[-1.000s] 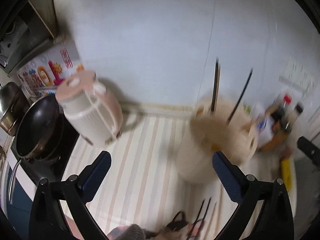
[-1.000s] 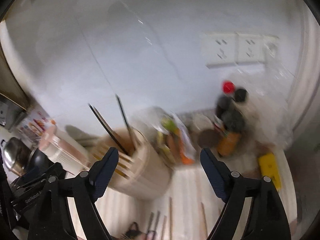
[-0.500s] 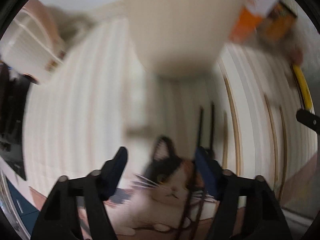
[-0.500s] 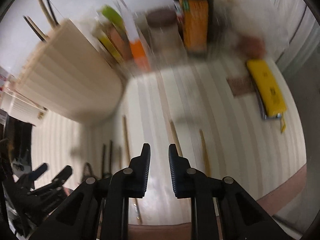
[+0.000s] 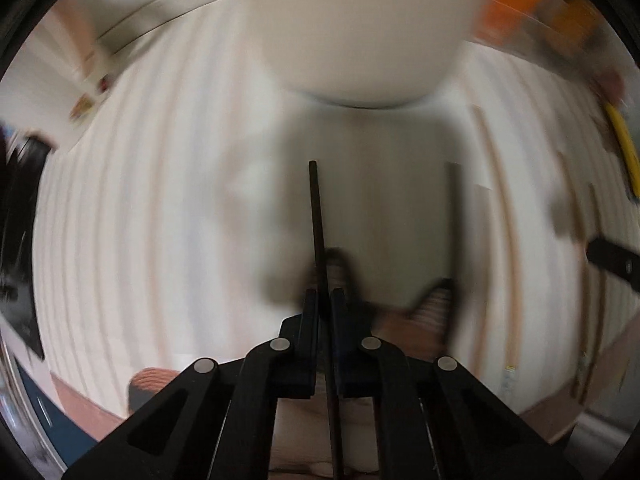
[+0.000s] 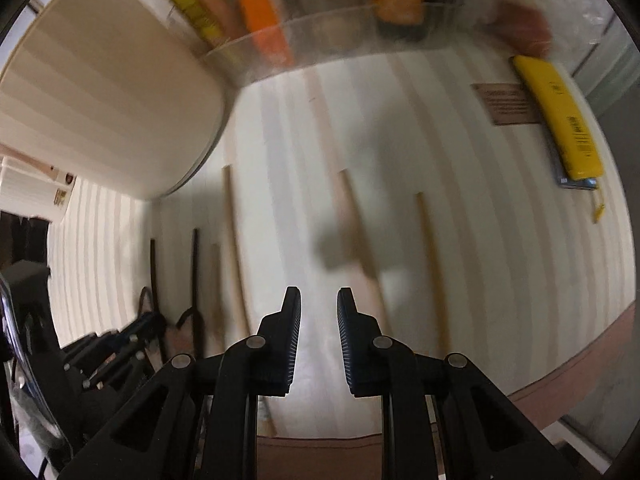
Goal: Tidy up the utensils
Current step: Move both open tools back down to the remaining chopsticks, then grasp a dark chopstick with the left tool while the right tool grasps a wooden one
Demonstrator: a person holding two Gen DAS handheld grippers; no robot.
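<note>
My left gripper [image 5: 324,294] is shut on a black chopstick [image 5: 318,224] that points forward toward the cream utensil holder [image 5: 360,28]. A second black chopstick [image 5: 454,216] lies to its right on the striped mat. My right gripper [image 6: 319,300] is a little open and empty, low over the mat. Several wooden chopsticks lie around it, one [image 6: 234,248] to its left and one [image 6: 430,264] to its right. The utensil holder [image 6: 108,112] stands at the upper left in the right wrist view. The left gripper [image 6: 116,344] shows at the lower left there.
A clear tray [image 6: 320,28] with sauce packets and bottles stands behind the mat. A yellow flat object [image 6: 560,116] lies at the far right. A cat picture [image 5: 400,320] is on the mat under my left gripper. The mat's front edge [image 6: 580,364] is near.
My left gripper has closed on a black chopstick and moved down over the mat. My right gripper dropped from the wall view to the mat and narrowed its jaws.
</note>
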